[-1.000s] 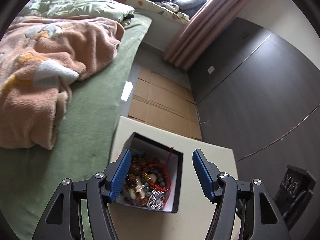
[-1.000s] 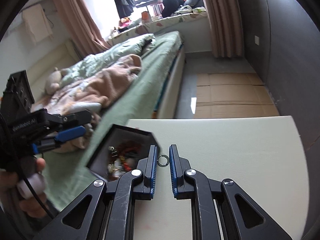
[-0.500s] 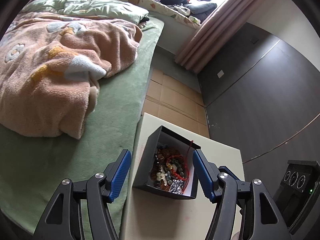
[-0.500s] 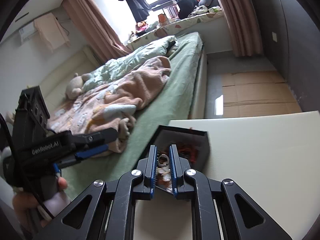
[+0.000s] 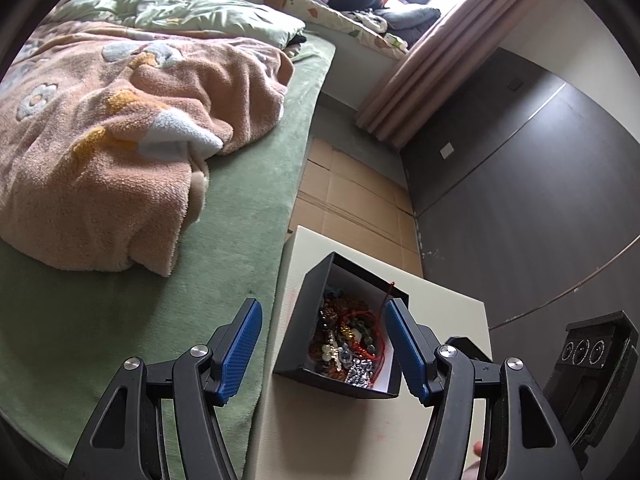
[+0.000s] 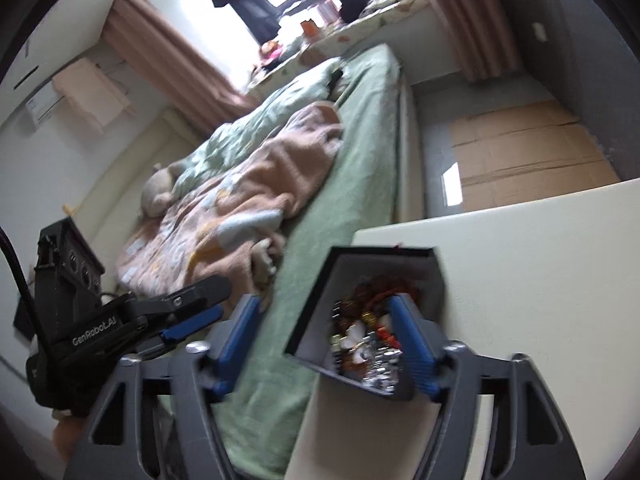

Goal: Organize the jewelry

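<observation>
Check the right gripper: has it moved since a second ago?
Yes. The right gripper went from bare table to over the black box; its jaws have just opened, with no ring between them.

A black box [image 5: 308, 332] with a white lining holds red, brown and silvery jewelry [image 5: 348, 340]. The peach blanket [image 5: 120, 152] bears flowers (white and yellow, apparently); the sheet [image 5: 240, 216] is green.

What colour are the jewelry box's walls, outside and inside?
Jewelry box: black outside, white inside. It shows clearest in the left wrist view.
</observation>
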